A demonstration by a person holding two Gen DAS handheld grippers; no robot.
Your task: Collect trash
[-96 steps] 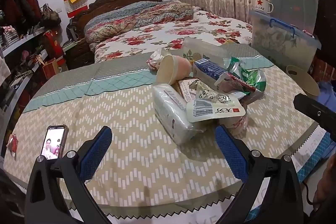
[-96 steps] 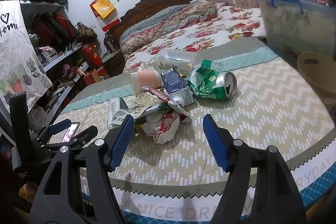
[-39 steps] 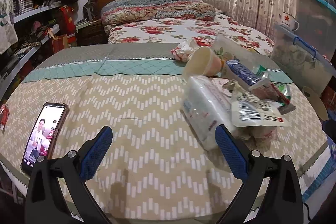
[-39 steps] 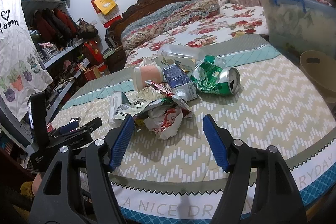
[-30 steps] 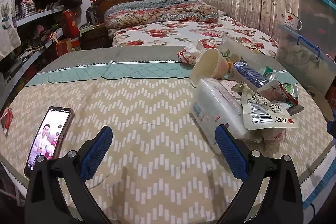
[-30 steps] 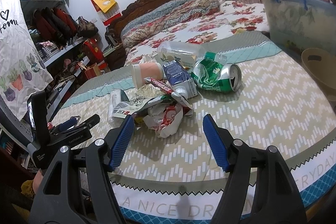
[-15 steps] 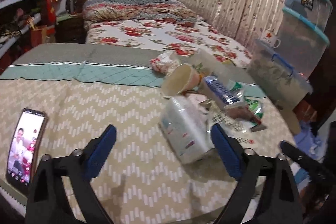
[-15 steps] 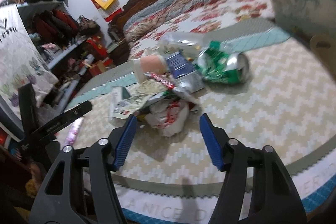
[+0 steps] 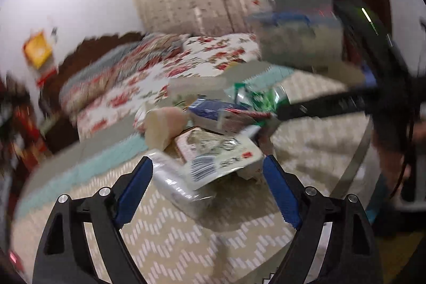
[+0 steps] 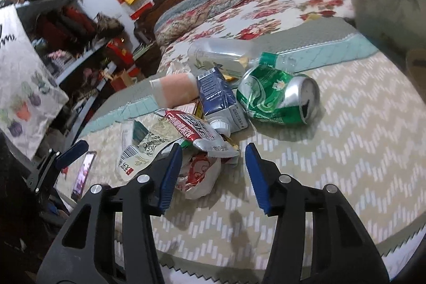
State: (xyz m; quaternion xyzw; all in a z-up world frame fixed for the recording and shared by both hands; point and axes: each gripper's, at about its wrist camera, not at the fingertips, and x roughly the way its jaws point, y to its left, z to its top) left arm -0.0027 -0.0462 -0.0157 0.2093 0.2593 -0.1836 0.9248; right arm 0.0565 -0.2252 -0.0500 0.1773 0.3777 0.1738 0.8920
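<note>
The crushed green-and-silver aluminium can (image 10: pixel 277 100) lies on the counter's beige cloth with white chevron dashes (image 10: pixel 346 151). The carton (image 10: pixel 218 100) is navy and grey; the foil wrapper (image 10: pixel 194 129) red and silver. Floral red-on-white bedspread (image 10: pixel 266 17).

left wrist view motion-blurred; phone (image 10: pixel 83 175) half hidden behind tongs.

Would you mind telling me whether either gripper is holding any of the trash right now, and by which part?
Nothing is held. The right gripper has been closing around the red-and-white wrapper without pressing it; the left gripper stands open at the tissue pack.
</note>
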